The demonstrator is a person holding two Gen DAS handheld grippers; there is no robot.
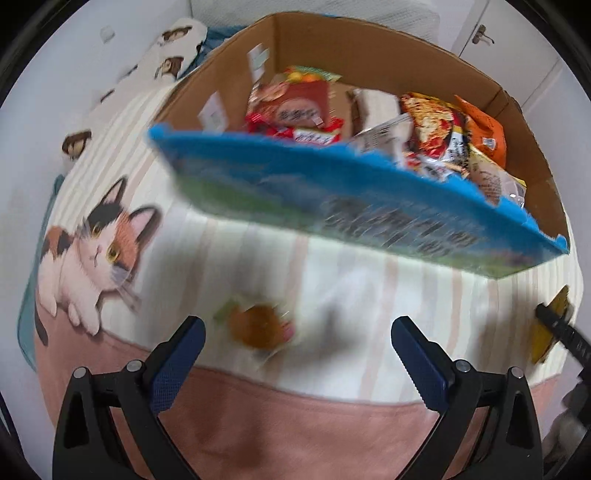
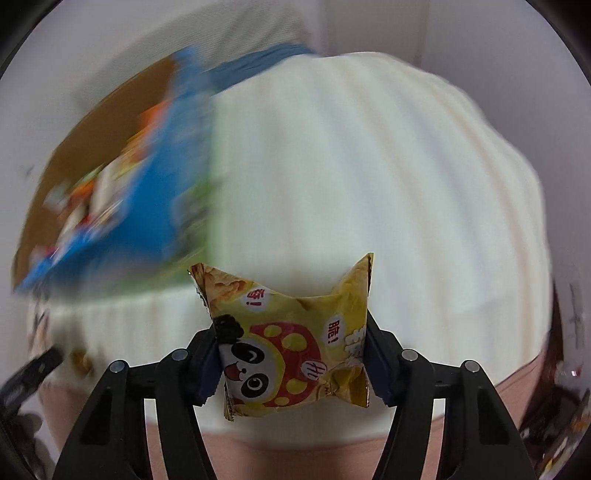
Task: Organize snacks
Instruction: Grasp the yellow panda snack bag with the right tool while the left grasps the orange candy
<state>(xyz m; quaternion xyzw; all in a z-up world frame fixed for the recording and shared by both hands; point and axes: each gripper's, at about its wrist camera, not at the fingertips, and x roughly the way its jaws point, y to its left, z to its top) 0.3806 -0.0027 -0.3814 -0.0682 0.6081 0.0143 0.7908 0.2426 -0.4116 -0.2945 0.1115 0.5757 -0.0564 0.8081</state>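
My left gripper (image 1: pixel 298 326) is open above the blanket. A small orange and green snack (image 1: pixel 258 330), blurred, lies on the cloth below and between its fingers, not gripped. Beyond it a large blue snack bag (image 1: pixel 351 206) leans over the near rim of a cardboard box (image 1: pixel 369 48) that holds several snack packets. My right gripper (image 2: pixel 290 354) is shut on a yellow panda-print snack packet (image 2: pixel 288 325), its pads pressing both sides. The box (image 2: pixel 110 110) and blue bag (image 2: pixel 159 177) appear blurred at the upper left of the right wrist view.
A cream striped blanket (image 1: pixel 332 280) with a calico cat print (image 1: pixel 99 243) and a pink band (image 1: pixel 295 424) covers the surface. White walls and a door with a handle (image 1: pixel 484 35) stand behind. The right gripper (image 1: pixel 554 321) shows at the left wrist view's right edge.
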